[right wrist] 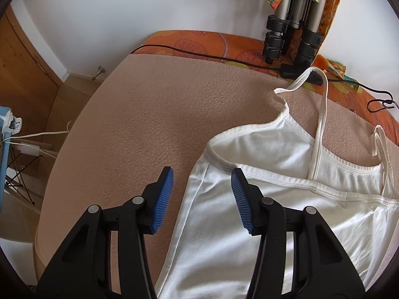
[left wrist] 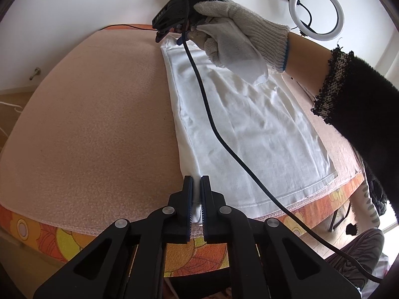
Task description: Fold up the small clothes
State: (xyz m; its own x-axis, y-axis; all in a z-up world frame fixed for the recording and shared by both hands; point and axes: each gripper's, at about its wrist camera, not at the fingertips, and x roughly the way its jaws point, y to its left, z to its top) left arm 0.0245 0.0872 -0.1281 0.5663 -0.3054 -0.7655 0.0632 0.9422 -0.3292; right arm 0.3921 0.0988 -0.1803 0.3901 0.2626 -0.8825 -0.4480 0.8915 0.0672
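Left wrist: camisole [left wrist: 239, 129] runs lengthwise away (straps far), hem corner pinched by left jaws; right jaws apart

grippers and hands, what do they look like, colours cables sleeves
Both tools are black plastic linkages with silver rivets and ribbed blue pads: left tool, right tool. A black cable trails from the right one. The right hand wears a white knit glove with a blue-edged cuff, below a fuzzy black sleeve.

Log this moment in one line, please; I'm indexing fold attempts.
phase: gripping side edge | left gripper: shut on white camisole hem corner | right gripper: open over top edge | surface: pink mat
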